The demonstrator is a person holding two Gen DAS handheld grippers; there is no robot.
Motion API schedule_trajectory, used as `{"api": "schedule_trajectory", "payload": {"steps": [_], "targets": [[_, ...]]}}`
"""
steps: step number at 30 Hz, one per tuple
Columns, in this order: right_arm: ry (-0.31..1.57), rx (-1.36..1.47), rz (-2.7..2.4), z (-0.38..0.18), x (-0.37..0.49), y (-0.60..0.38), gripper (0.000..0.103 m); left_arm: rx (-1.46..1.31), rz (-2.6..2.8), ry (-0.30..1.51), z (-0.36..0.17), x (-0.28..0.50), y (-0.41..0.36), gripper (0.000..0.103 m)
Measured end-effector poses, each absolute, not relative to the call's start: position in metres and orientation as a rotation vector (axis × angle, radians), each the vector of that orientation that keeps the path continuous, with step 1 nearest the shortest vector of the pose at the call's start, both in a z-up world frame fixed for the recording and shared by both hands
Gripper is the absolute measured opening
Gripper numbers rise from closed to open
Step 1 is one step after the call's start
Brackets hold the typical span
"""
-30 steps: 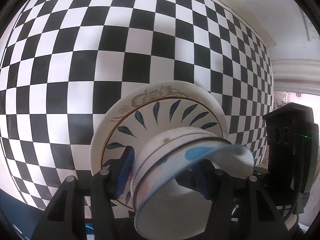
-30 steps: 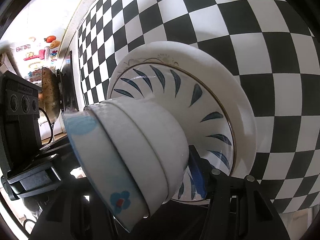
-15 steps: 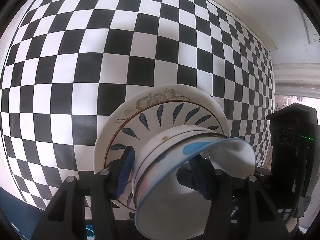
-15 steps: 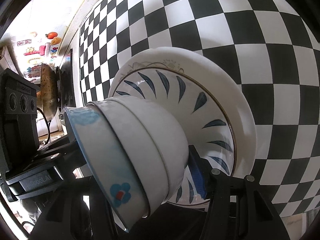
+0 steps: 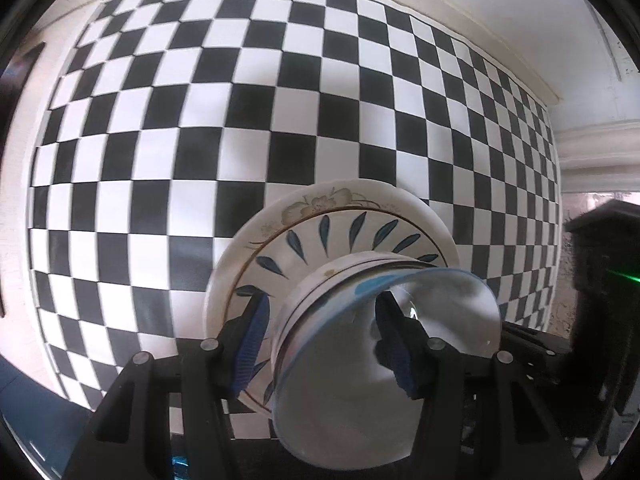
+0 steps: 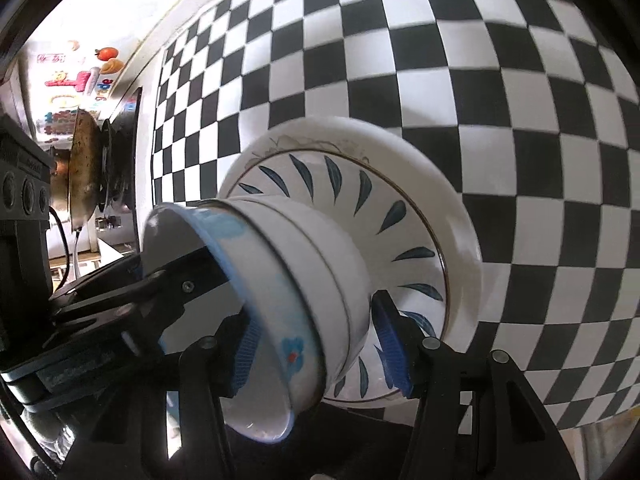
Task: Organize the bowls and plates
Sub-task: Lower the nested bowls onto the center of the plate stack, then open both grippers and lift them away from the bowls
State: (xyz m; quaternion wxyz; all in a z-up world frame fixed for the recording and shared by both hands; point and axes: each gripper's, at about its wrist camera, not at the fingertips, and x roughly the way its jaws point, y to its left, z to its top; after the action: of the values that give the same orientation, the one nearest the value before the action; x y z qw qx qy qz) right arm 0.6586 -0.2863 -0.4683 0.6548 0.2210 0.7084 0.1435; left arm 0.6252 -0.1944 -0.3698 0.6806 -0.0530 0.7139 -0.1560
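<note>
Several nested white bowls (image 5: 360,320) (image 6: 312,272) stand on two stacked plates on the checkered table. The top bowl has a blue rim and a blue flower. The upper plate (image 5: 320,236) (image 6: 400,216) carries blue leaf marks and a gold line. The larger plate (image 5: 320,200) (image 6: 460,208) beneath shows a beige flower. My left gripper (image 5: 320,312) is shut on the bowls' wall, one pad inside the top bowl and one outside. My right gripper (image 6: 316,320) clamps the opposite wall the same way. Whether the bowls' base touches the plate is hidden.
A black-and-white checkered cloth (image 5: 200,120) (image 6: 480,80) covers the table up to a white wall. In the right wrist view a worn pan (image 6: 84,168) stands far left, with coloured stickers behind it. The table's left edge (image 5: 24,240) shows in the left wrist view.
Both views have drawn back a little and tilted, so more cloth and the table's far edge show. The bowls look slightly smaller against the plates. Both grips stay the same.
</note>
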Motion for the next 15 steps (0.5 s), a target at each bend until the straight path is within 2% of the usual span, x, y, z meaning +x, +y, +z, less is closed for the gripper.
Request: {"api": "schedule_trajectory", "payload": {"steps": [7, 10, 11, 12, 14, 15], "targets": [[1.506, 0.328, 0.280, -0.422, 0.651, -0.286, 0.059, -0.082, -0.295, 1.504, -0.338, 0.616, -0.191, 0.054], [1.469, 0.261, 0.255, -0.403, 0.646, -0.289, 0.071, -0.047, -0.284, 1.453, -0.323, 0.611, -0.192, 0.054], [1.459, 0.246, 0.250, -0.398, 0.644, -0.289, 0.080, -0.034, -0.274, 1.437, -0.317, 0.609, -0.192, 0.054], [1.447, 0.223, 0.241, -0.391, 0.641, -0.289, 0.086, -0.028, -0.267, 1.423, -0.313, 0.608, -0.191, 0.058], [1.421, 0.194, 0.224, -0.378, 0.635, -0.291, 0.091, -0.013, -0.243, 1.388, -0.303, 0.604, -0.187, 0.065], [1.411, 0.185, 0.215, -0.373, 0.633, -0.292, 0.091, -0.005, -0.230, 1.371, -0.297, 0.602, -0.185, 0.078]]}}
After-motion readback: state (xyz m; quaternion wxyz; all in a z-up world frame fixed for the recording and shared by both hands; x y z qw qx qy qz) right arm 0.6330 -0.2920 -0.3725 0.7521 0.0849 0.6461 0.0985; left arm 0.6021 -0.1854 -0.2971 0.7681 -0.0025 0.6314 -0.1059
